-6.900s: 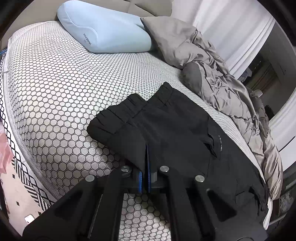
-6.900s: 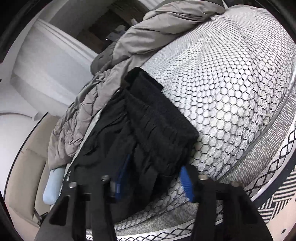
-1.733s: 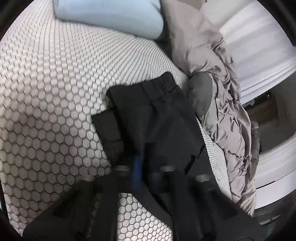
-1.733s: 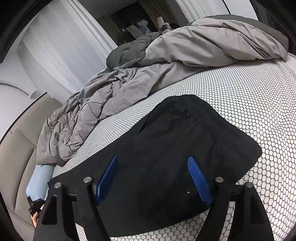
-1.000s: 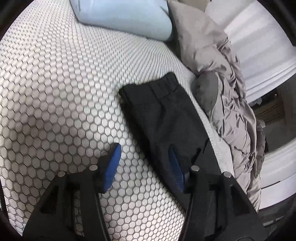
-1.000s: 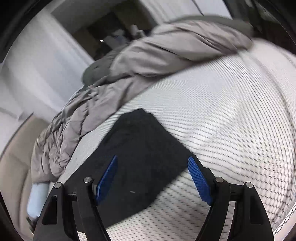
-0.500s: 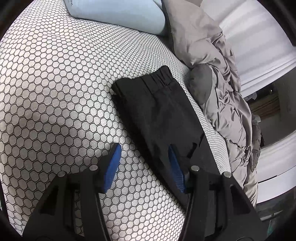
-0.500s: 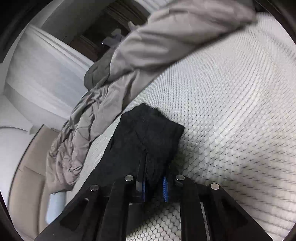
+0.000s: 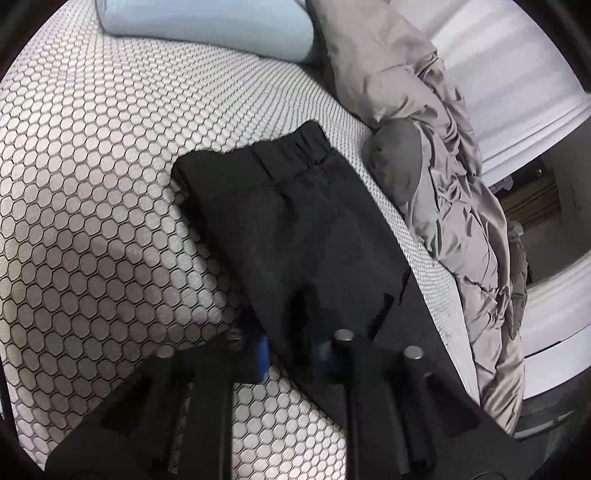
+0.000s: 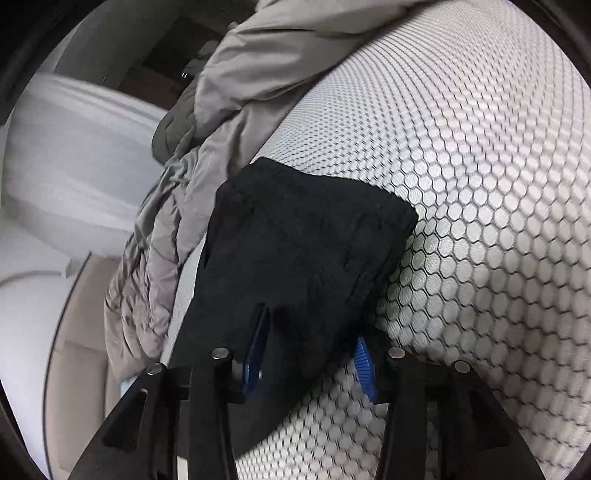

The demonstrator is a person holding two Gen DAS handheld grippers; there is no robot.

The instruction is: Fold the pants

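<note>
The black pants (image 9: 295,221) lie folded lengthwise on the bed, elastic waistband at the far end beside the grey duvet. My left gripper (image 9: 291,354) has its blue pads close together over the near edge of the pants, with black cloth between them; the frame is blurred there. In the right wrist view the pants (image 10: 295,251) run away from me, their hem end at the far right. My right gripper (image 10: 308,358) straddles the near part of the cloth with its blue pads apart, the left pad partly under a fold.
A white mattress with a black hexagon pattern (image 9: 92,184) carries everything. A light blue pillow (image 9: 207,22) lies at the far end. A rumpled grey duvet (image 9: 443,166) lines the far side of the pants and also shows in the right wrist view (image 10: 229,92).
My left gripper has come down onto the pants' near edge and closed from wide open. My right gripper, nearly shut on the cloth half a second ago, now has its pads wider apart.
</note>
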